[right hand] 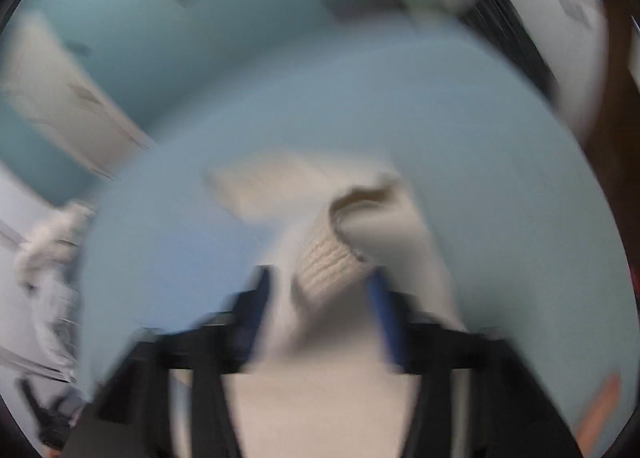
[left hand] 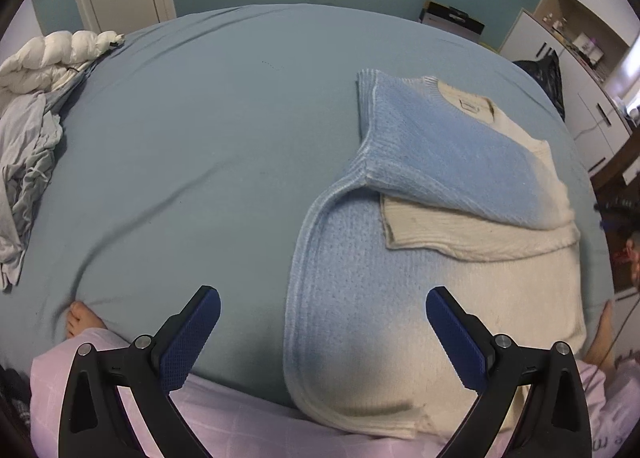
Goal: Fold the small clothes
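Note:
A small blue-and-cream knit sweater (left hand: 400,266) lies on the blue bedsheet (left hand: 192,146), right of centre, with its upper part folded over across the body. My left gripper (left hand: 323,298) is open and empty, held above the sweater's left hem near the bed's front edge. The right wrist view is heavily blurred. My right gripper (right hand: 320,290) is shut on a cream ribbed edge of the sweater (right hand: 332,258), which bunches up between the blue pads.
A white puffy duvet (left hand: 52,58) and a crumpled grey garment (left hand: 28,178) lie at the bed's left edge. Pink-clad legs (left hand: 224,418) and bare feet (left hand: 80,318) sit at the front edge. White cabinets (left hand: 584,70) stand at the right.

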